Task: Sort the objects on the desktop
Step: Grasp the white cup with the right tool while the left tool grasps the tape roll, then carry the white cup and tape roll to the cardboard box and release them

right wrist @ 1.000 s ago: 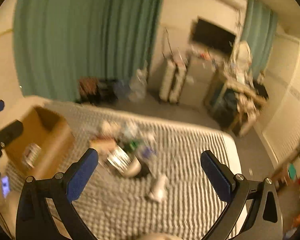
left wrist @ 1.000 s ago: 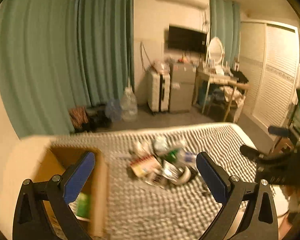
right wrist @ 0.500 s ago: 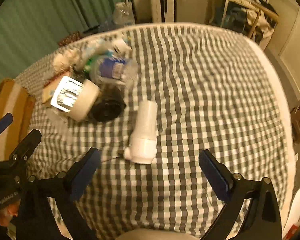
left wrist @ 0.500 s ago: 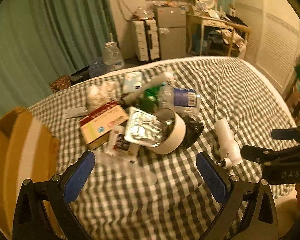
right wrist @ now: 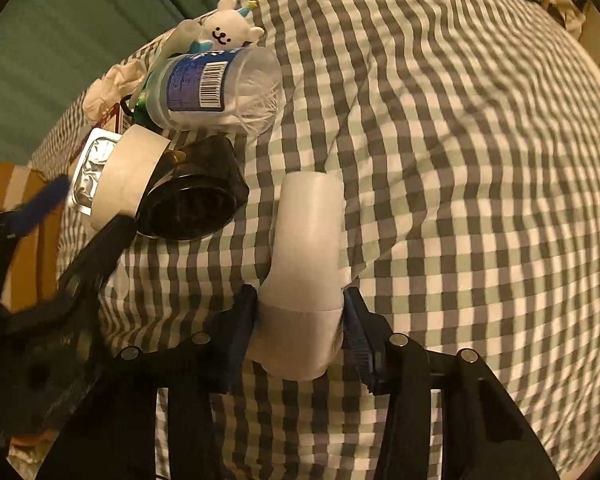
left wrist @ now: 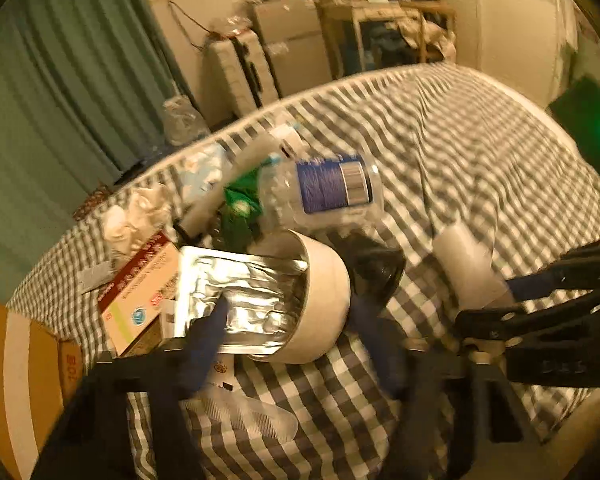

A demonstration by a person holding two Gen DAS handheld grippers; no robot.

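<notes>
Left wrist view: the left gripper (left wrist: 296, 332) hovers low over a pile on the checked cloth (left wrist: 480, 152), its blue fingers (left wrist: 208, 332) spread either side of a white tape roll (left wrist: 320, 300); one finger lies over a foil pack (left wrist: 240, 292) that rests against the roll. No object is pinched. Behind the roll lie a clear bottle (left wrist: 324, 192) with a blue label, a red-and-white box (left wrist: 140, 280) and crumpled tissue (left wrist: 136, 216). A cardboard box (left wrist: 16, 392) stands at the left edge. The right gripper (left wrist: 496, 300) enters from the right, at a white tube (left wrist: 468, 268).

Right wrist view: the right gripper (right wrist: 300, 332) pinches the white tube (right wrist: 304, 280) at its wider near end, both pads touching its sides; the tube lies on the cloth (right wrist: 480, 160). Just left sit a dark jar (right wrist: 192, 204), the tape roll (right wrist: 124, 176) and the bottle (right wrist: 216, 88), with a white plush (right wrist: 224, 32) behind.
</notes>
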